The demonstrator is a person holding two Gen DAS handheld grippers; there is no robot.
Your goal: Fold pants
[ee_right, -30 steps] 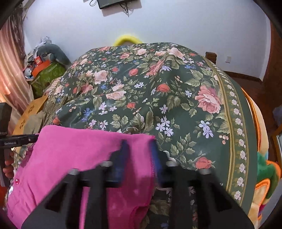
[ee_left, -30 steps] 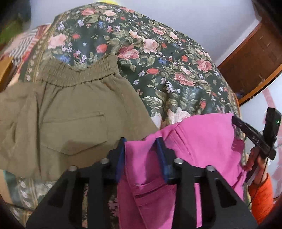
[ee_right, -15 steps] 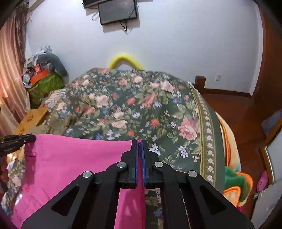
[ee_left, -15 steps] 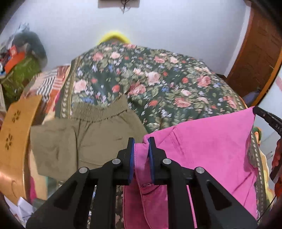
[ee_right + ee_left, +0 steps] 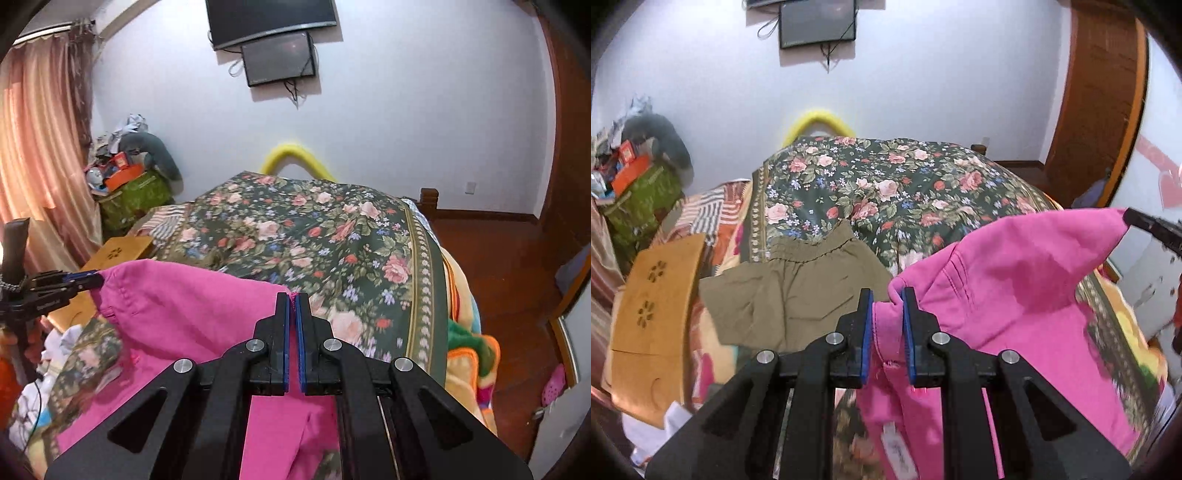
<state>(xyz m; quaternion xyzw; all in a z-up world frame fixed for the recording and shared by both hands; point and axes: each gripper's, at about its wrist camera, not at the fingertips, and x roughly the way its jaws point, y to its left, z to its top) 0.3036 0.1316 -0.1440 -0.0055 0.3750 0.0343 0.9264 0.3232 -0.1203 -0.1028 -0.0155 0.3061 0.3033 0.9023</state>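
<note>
Now I hold the pink pants [image 5: 1027, 280] lifted above the near end of the floral bedspread [image 5: 905, 184], waistband stretched sideways between my tools: left gripper [image 5: 888, 295] clamped on one corner, right gripper [image 5: 291, 299] clamped on the other, legs hanging below. Olive shorts [image 5: 790, 291] lie flat just left. No containers are clearly visible.

2 pants: 1 pink [image 5: 1027, 295], 1 olive [image 5: 783, 291]; 2 tongs [image 5: 887, 295] [image 5: 291, 299].
</note>
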